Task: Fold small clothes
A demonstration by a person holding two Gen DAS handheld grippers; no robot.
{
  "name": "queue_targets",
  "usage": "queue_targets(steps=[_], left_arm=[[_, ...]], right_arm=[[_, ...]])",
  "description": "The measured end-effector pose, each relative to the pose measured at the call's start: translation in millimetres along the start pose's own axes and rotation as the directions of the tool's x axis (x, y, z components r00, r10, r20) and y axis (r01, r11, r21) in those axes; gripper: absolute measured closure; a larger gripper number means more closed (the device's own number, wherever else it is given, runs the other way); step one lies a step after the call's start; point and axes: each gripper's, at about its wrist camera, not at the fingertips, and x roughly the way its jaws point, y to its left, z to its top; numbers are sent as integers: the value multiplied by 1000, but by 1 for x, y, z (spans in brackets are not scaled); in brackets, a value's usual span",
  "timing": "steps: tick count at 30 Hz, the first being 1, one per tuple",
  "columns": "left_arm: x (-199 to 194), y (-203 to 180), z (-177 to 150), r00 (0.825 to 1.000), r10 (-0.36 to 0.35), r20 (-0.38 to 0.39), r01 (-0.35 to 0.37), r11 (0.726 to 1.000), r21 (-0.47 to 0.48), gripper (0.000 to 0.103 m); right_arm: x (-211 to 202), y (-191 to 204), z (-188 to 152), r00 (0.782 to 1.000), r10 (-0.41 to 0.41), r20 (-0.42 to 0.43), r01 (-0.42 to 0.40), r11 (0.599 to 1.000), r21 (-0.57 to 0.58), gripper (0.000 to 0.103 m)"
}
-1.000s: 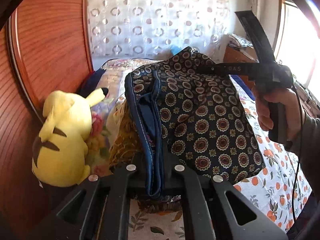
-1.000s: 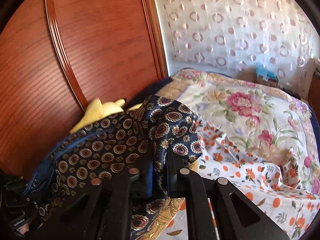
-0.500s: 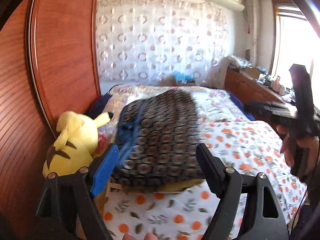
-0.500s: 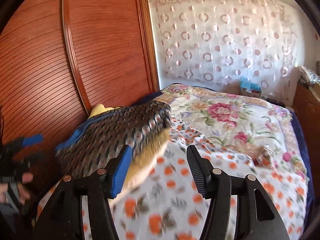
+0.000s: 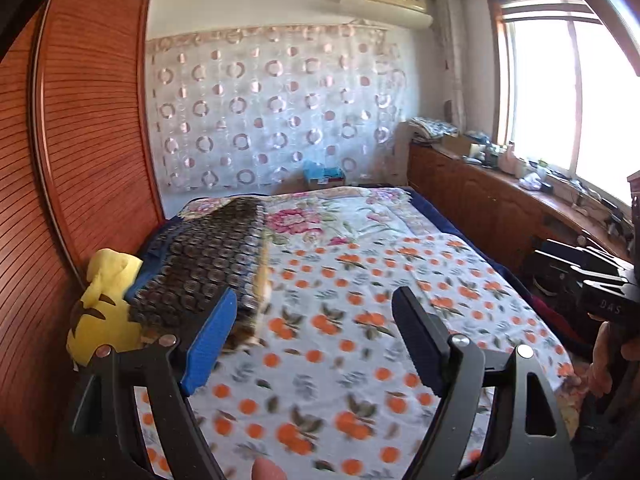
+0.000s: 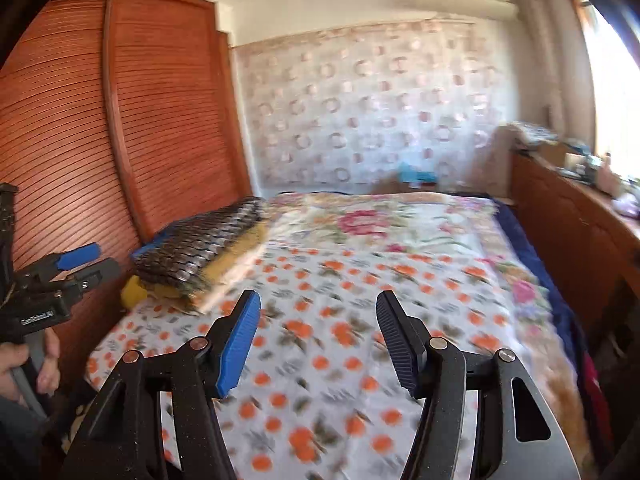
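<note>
Left claw: the left claw (image 5: 314, 334) stands wide over the bed with nothing between its fingers — only the orange-print sheet shows in the gap.
Right claw: the right claw (image 6: 316, 338) is also apart and empty, somewhat narrower than the left; it hangs above the same sheet, touching no cloth.
Bed: the bed (image 6: 400, 280) fills both views; its near half is covered by the orange-print sheet (image 5: 360, 360), its far half by a pink-flowered cover (image 5: 332, 216).
Folded garment: a dark garment with a round medallion print (image 5: 208, 264) lies as a flat rectangle along the left edge of the bed, beside the wooden wardrobe (image 5: 80, 160). It rests on top of a yellowish cloth (image 6: 240, 256) whose edge peeks out below — it looks like a stack.
Toy: a yellow plush toy (image 5: 104, 308) sits just beside the stack, against the wardrobe.
Done: judging from how it lies, this garment is folded and set aside, released by both claws.
Left: no unfolded clothing is visible on the open bed. Whether more pieces wait outside the views I cannot tell; if so, the next step would be fetching one onto the sheet.
Blur: the right view is smeared, so fine creases in the stack cannot be read.
</note>
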Motion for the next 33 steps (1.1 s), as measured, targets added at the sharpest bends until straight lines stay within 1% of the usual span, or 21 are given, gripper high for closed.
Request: queue_targets(steps=[3,7,11,14,17,22,33], left_arm=[[-10,-19,-6,1000,-7,10,7,1000,8,22],[-15,-34,-12,1000,-20,-2,20,1000,9,22],[-18,-45,-17,1000,17,2,-17,999,29,22],[-19,-42,-20,1000,22,4,-22,1000,10,22],[-21,-40,-23,999,33,12,-33,999,0,22],[-21,-39,-25,999,40,11,-40,999,-12,22],[-24,-34,-28,999,51,18,-51,998,-28,22]], right_arm=[[-23,-3,-13,998,-63,18,63,998,10,40],[-41,4,-22,994,-109,23,108,993,37,40],[-63,8,-29,989,-140,43,138,990,40,41],[-58,9,-34,991,-127,39,125,991,48,40],[-56,11,-36,991,-129,40,127,991,50,40],[-41,6,-39,990,-133,46,131,990,51,40],[-42,-3,-44,990,-130,48,127,990,54,40]])
